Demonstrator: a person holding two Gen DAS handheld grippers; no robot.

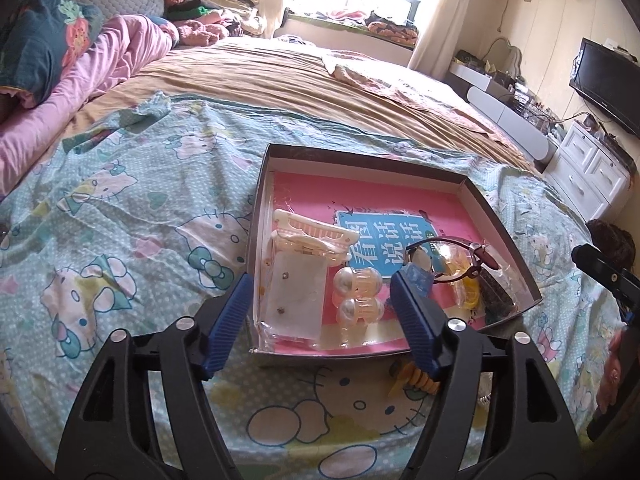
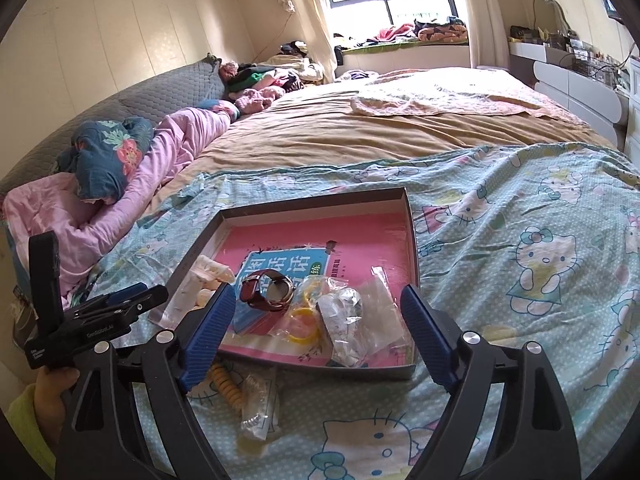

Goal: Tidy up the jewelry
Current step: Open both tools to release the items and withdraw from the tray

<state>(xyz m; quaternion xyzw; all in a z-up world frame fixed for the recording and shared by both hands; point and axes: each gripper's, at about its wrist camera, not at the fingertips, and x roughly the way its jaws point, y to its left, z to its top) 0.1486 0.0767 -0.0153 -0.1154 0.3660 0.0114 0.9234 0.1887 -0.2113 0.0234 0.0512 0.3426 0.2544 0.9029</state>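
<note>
Clearly both grippers, left gripper (image 1: pixel 320 308) and right gripper (image 2: pixel 318 326), hover with jaws wide and empty above the box (image 2: pixel 414 240), ready for leftovers on the bed (image 2: pixel 500 280).

We saw a shallow dark-walled box (image 1: pixel 496 216) lying on the bed, its floor covered by a pink book (image 1: pixel 400 208). Inside, at the left, lay a cream hair claw (image 1: pixel 312 240), near it a clear bag of stud earrings (image 1: pixel 294 292) and bagged pearl-like bobbles (image 1: pixel 358 290). Toward the right sat a brown-strapped watch (image 2: pixel 269 289), a bagged yellow ring (image 2: pixel 305 326) and crumpled clear packets (image 2: pixel 348 320). Outside the near wall lay an orange spiral hair tie (image 2: pixel 229 385) and another clear packet (image 2: pixel 258 410).
</note>
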